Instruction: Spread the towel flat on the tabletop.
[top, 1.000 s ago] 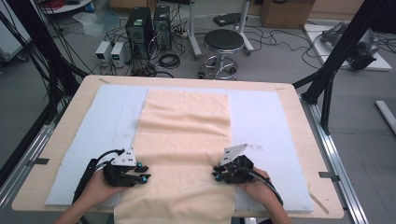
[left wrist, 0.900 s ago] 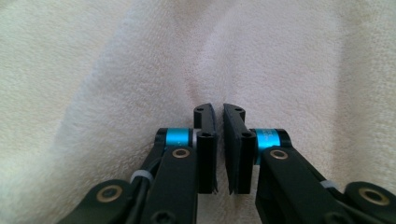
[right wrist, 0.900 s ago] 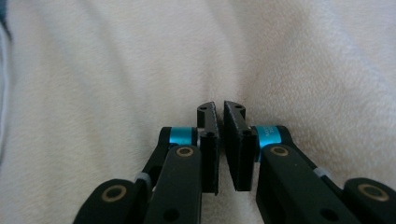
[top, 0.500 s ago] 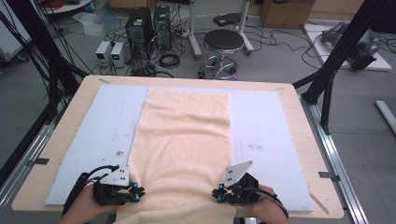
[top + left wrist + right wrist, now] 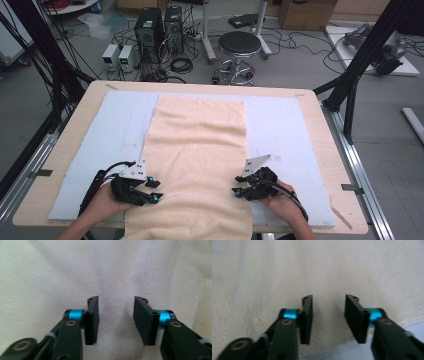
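Observation:
A cream towel [image 5: 197, 150] lies flat along the middle of a pale blue mat [image 5: 120, 125], and its near end hangs over the table's front edge. My left gripper [image 5: 154, 191] rests at the towel's left side near the front, pointing inward. The right gripper [image 5: 236, 191] mirrors it at the towel's right side. In the left gripper view, the left gripper [image 5: 116, 300] is open above the towel [image 5: 112, 270]. In the right gripper view, the right gripper [image 5: 328, 298] is open above the towel [image 5: 324, 267] by its edge. Both pairs of jaws have just been opening, with nothing pinched between them.
The mat covers most of the wooden table [image 5: 320, 130]. Black frame posts [image 5: 360, 70] stand at the table's right and left. On the floor beyond the far edge are a round stool [image 5: 240, 45], computer towers [image 5: 157, 25] and cables.
Both grippers drew back toward the near edge half a second ago, then came forward again to the towel's sides. Their jaws stand wider apart now.

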`<action>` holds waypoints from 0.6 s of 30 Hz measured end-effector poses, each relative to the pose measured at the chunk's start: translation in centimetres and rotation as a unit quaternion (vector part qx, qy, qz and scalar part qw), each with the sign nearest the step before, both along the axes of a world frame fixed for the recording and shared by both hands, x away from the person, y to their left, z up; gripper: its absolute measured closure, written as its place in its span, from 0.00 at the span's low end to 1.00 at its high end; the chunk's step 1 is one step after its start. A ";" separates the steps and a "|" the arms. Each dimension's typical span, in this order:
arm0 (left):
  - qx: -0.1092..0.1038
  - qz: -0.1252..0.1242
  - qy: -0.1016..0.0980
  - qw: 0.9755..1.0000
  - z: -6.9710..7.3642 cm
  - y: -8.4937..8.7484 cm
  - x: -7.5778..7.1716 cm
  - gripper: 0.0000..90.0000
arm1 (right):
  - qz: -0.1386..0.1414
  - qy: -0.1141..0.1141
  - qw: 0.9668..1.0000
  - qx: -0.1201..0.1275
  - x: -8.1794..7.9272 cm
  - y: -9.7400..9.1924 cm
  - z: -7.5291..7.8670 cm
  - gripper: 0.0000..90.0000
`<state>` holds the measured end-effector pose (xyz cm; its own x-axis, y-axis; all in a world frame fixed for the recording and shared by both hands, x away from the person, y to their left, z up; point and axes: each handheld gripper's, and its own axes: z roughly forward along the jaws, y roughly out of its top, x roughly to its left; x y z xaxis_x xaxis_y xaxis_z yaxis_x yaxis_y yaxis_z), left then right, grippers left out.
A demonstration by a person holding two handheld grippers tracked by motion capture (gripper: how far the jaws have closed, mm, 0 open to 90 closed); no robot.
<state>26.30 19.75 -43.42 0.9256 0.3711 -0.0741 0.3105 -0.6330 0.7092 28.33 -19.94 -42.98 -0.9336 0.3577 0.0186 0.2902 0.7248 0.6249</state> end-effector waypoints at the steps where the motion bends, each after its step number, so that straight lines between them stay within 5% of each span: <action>1: 0.003 0.001 -0.007 1.000 0.0 0.2 -0.1 0.75 | -0.001 0.000 1.000 0.013 0.0 -0.2 -0.1 0.79; 4: -0.001 0.007 0.006 1.000 0.1 0.4 -0.1 0.87 | 0.007 0.002 1.000 0.017 -0.4 -0.5 -0.1 0.93; 12: 0.008 -0.017 0.004 1.000 0.4 0.2 -2.2 0.92 | 0.038 0.017 0.999 0.021 -2.3 -1.0 0.4 0.95; 15: 0.000 -0.021 0.012 1.000 0.5 0.3 -2.5 0.87 | 0.046 0.025 0.998 0.025 -2.8 -1.3 0.2 0.89; 18: -0.006 -0.011 0.005 1.000 0.9 0.5 -2.3 0.68 | 0.019 0.018 0.998 0.051 -2.8 -1.8 1.0 0.74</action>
<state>23.98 20.27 -42.49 0.9327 0.3499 -0.0871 0.3033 -0.6308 0.7142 25.53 -21.70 -42.02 -0.9443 0.3175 0.0867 0.2878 0.6685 0.6857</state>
